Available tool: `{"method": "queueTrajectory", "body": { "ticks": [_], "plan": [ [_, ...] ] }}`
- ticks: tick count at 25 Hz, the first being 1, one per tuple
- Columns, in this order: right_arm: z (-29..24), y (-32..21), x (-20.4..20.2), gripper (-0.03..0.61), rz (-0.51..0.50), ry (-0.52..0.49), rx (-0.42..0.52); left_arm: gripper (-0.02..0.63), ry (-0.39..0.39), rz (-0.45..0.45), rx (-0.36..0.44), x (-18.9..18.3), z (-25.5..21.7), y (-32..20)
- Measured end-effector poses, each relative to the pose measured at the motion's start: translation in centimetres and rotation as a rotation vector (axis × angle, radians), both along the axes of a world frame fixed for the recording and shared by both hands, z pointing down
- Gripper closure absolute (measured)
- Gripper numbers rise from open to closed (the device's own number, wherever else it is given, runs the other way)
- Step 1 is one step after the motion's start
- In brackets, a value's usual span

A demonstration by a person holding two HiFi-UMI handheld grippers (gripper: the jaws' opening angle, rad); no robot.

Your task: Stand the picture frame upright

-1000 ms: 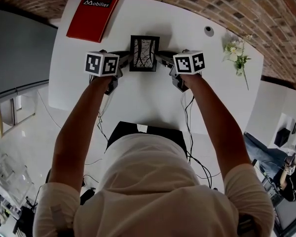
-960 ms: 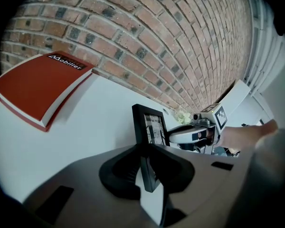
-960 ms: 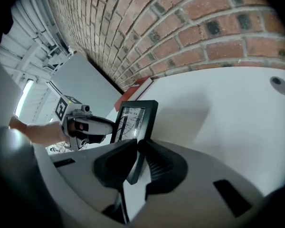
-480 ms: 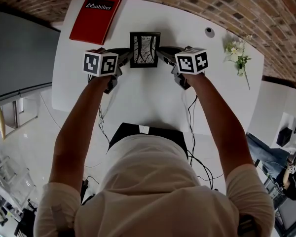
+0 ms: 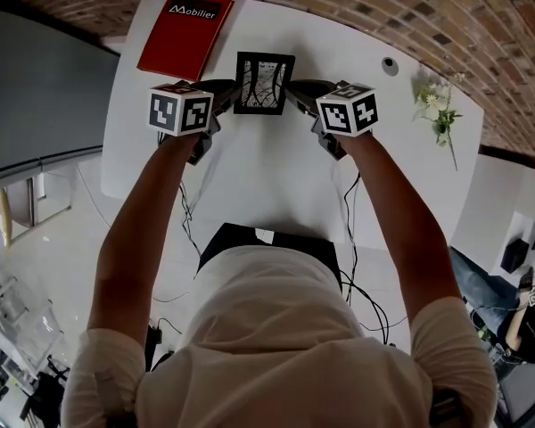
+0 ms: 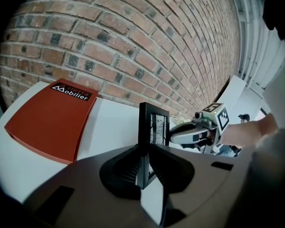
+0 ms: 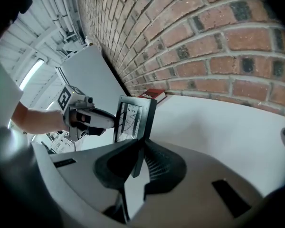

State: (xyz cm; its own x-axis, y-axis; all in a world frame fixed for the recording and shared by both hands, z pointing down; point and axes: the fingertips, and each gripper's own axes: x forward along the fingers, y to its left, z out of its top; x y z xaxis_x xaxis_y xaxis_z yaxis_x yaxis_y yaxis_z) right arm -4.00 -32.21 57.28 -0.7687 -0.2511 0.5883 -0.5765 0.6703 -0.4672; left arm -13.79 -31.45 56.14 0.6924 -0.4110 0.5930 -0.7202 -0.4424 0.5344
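Between my two grippers, toward the far side of the white table (image 5: pixel 267 176), the picture frame (image 5: pixel 264 83) stands upright with its print facing me. My left gripper (image 5: pixel 229 94) is clamped on its left edge and my right gripper (image 5: pixel 296 94) on its right edge, each pair of jaws nearly together on the thin black moulding.

The head view gives me only the frame's face. The left gripper view shows it edge-on and vertical, with the opposite gripper beyond it, and the right gripper view catches the glass at a slant. Neither shows whether the bottom edge meets the table, because my jaws cover it.

My left arm (image 5: pixel 147 221) and right arm (image 5: pixel 397 221) reach straight ahead, nearly parallel. A red book (image 5: pixel 185 29) lies flat near the frame's left.
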Motion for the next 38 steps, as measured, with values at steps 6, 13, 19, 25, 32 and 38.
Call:
{"method": "queueTrajectory", "body": {
  "ticks": [6,13,19,25,32,38],
  "plan": [
    [-0.6,-0.9,-1.3,0.535,-0.012,0.017,0.054,0.568,-0.009,0.005,0.037,-1.3,-0.6,-0.8],
    [-1.4,-2.3,-2.5,0.538,-0.044,0.062,0.166,0.568,-0.036,0.013,0.083,-2.5,-0.9,-1.9],
    [-2.0,-3.3,-3.3,0.54,-0.082,0.11,0.277,0.568,-0.068,0.014,0.118,-3.2,-1.0,-2.7],
    [-1.8,-4.1,-3.8,0.54,-0.105,0.144,0.361,0.568,-0.111,0.016,0.16,-3.7,-0.9,-3.5],
    [-1.6,-4.6,-4.2,0.541,-0.133,0.204,0.463,0.569,-0.151,0.013,0.208,-4.1,-0.7,-4.1],
    [-1.6,-4.9,-4.7,0.543,-0.155,0.238,0.555,0.568,-0.192,0.007,0.25,-4.5,-0.3,-4.6]
  ]
}}
